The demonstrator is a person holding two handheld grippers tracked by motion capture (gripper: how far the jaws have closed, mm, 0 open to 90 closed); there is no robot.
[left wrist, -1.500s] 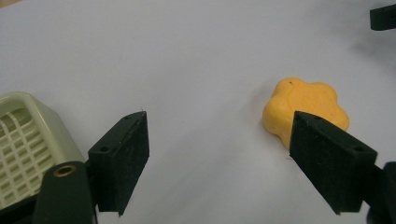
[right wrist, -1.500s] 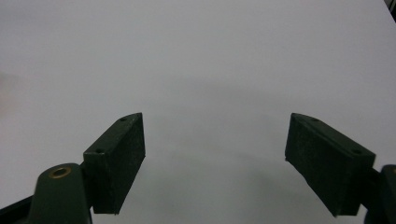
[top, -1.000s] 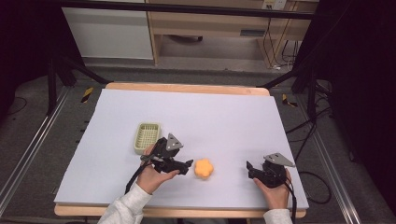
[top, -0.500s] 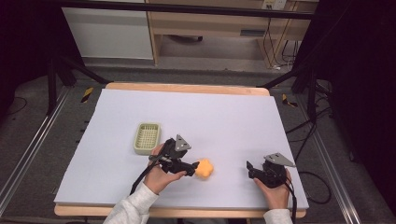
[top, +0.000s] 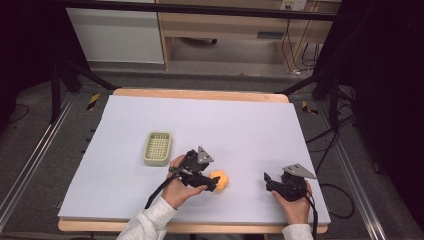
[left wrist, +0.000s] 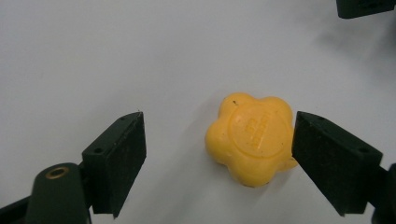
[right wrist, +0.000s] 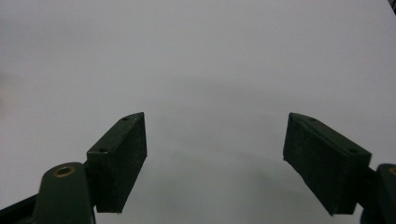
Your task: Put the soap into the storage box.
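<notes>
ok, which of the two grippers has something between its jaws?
The left gripper: the yellow flower-shaped piece sits between its open jaws, against the right-hand one. The right gripper has bare table between its jaws.

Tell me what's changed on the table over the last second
The left gripper has moved across the table to the yellow flower-shaped plastic piece, its jaws just opening; the piece now lies between them, close against one jaw, not yet gripped. The piece itself, the pale green ribbed basket and the right gripper, open over bare table, stayed as they were.
</notes>
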